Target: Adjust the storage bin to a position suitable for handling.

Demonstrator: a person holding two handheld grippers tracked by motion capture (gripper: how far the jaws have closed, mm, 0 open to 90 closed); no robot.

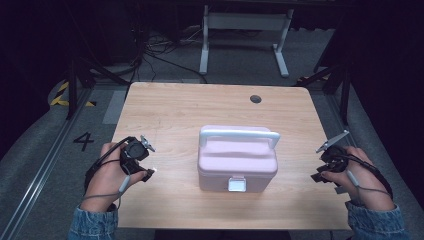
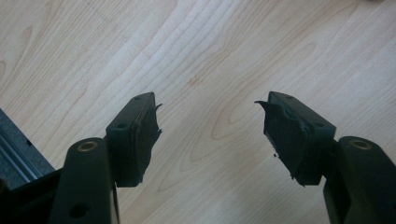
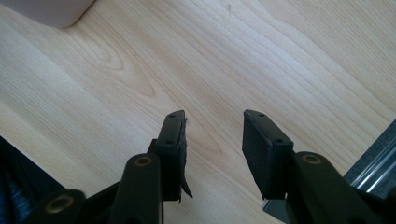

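While sitting mid-counter (image 1: 165, 107), between both hands and touching neither: pink box (image 1: 237, 167), lid down, white handle (image 1: 239, 136) arched over the top, white latch (image 1: 236, 184) on the near face. Looks like moulded plastic, so probably stiff, smooth and a bit slippery on the rounded walls; likely light if empty, though contents can't be told with the lid closed. Best hold judged to be the handle bar, thin enough for jaws to close round; walls probably too wide and slick for a pinch. For opening, better to steady the lid or a side with one tool and flick the latch with the other. Risk of sliding on the wood if pushed from one side alone.

Left hand-held gripper (image 1: 150, 172) well to the left of the box, jaws spread over bare wood, nothing between. Right hand-held gripper (image 1: 316, 176) off near the counter's right edge, jaws likewise apart and empty, a corner of the box (image 3: 46, 11) showing ahead in the right gripper view.
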